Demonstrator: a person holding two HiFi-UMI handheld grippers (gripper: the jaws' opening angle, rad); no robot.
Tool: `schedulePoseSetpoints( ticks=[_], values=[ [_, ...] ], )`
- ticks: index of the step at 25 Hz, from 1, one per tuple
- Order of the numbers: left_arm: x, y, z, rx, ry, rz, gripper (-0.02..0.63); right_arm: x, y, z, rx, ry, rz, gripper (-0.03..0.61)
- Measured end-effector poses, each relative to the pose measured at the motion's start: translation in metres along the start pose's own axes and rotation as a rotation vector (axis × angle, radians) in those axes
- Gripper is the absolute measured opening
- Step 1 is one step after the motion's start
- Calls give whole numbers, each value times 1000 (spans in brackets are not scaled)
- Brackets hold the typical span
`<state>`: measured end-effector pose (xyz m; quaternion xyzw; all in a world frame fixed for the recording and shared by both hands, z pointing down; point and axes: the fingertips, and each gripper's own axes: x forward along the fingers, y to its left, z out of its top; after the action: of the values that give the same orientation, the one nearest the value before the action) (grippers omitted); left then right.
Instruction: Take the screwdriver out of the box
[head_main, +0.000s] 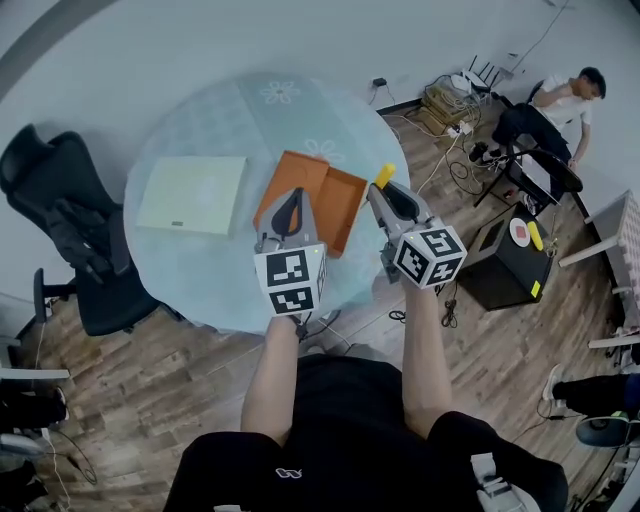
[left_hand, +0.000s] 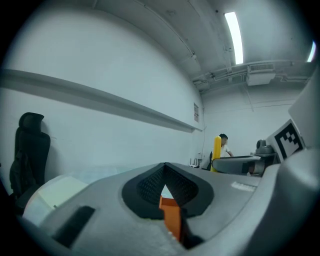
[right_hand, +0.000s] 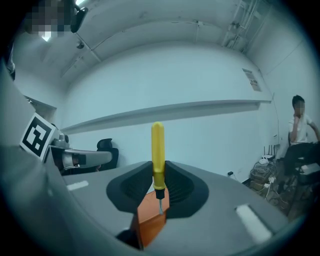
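The yellow-handled screwdriver (right_hand: 157, 152) stands upright between the pads of my right gripper (right_hand: 158, 167), which is shut on it. Its thin metal shaft (right_hand: 160, 205) points down. In the head view the right gripper (head_main: 383, 190) holds the screwdriver (head_main: 384, 176) above the table, just right of the open orange box (head_main: 335, 205). My left gripper (head_main: 289, 197) hovers over the box's near edge with its jaws together and nothing in them. Through the left gripper's (left_hand: 165, 167) pads I see a sliver of the orange box (left_hand: 171, 215).
A flat pale box (head_main: 192, 195) lies on the left of the round, light blue table (head_main: 200, 120). A black office chair (head_main: 70, 230) stands left of the table. A seated person (head_main: 560, 105), floor cables (head_main: 450, 100) and a black stand (head_main: 510, 260) are to the right.
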<state>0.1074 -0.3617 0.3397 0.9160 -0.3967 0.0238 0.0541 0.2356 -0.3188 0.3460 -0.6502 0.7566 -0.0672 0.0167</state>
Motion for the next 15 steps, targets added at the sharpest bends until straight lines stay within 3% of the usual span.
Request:
schedulePoseSetpoints(
  ticks=[15],
  values=[
    [4,-9,0,2,-4,-33,2,-5,4,2,-10,-12,-8,84]
  ],
)
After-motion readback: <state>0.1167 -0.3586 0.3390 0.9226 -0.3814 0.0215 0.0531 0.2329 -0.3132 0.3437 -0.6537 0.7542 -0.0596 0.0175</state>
